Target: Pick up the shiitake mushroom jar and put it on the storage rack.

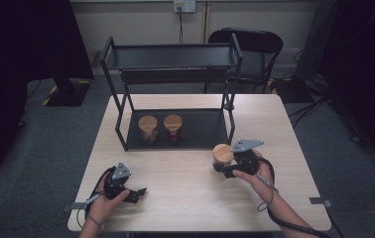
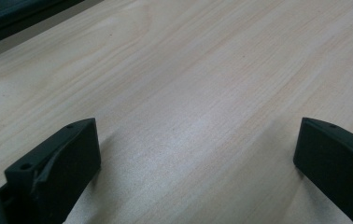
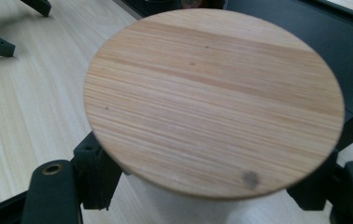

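Note:
A jar with a round wooden lid [image 1: 222, 153] is held in my right gripper [image 1: 225, 166], just in front of the black shelf's lower tier [image 1: 200, 130]. In the right gripper view the wooden lid [image 3: 214, 100] looms close, with the black jaws shut on the jar's body below it. Two more wooden-lidded jars [image 1: 148, 127] [image 1: 173, 126] stand side by side on the lower tier. My left gripper [image 1: 135, 193] rests low over the table's front left. In the left gripper view its fingers [image 2: 58, 161] stand wide apart over bare wood, holding nothing.
The black two-tier shelf [image 1: 173, 54] stands at the table's back centre, its top tier bare. The light wooden table [image 1: 185, 198] has free room in the middle and front. A dark chair [image 1: 255, 47] stands behind the table.

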`<state>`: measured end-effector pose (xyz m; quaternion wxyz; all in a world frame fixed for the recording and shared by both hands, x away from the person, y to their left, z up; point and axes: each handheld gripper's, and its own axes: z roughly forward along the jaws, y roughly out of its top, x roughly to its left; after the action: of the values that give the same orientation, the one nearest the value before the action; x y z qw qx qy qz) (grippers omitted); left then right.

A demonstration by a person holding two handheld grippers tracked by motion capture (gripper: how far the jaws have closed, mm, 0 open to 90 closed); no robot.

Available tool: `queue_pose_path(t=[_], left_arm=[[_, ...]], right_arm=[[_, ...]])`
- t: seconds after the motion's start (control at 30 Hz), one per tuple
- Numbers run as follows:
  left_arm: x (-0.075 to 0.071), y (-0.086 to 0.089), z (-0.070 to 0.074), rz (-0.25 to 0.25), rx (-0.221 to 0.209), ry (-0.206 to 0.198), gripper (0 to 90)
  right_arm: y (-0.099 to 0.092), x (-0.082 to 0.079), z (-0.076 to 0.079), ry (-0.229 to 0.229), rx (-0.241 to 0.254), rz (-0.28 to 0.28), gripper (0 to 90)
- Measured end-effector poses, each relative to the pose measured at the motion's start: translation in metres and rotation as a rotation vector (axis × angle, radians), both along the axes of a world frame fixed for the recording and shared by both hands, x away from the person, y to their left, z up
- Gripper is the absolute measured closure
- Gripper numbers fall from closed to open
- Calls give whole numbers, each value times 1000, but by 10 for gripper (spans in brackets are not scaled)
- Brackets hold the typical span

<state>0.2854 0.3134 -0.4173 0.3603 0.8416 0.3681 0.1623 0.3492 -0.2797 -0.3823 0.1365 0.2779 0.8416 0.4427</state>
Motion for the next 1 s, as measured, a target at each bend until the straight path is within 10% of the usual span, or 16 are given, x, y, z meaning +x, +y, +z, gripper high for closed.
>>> queue_pose_path(t=[1.0], left_arm=[[0,0,0,0,0,0,2]], right_arm=[[32,27,5,8,-10,7,255]])
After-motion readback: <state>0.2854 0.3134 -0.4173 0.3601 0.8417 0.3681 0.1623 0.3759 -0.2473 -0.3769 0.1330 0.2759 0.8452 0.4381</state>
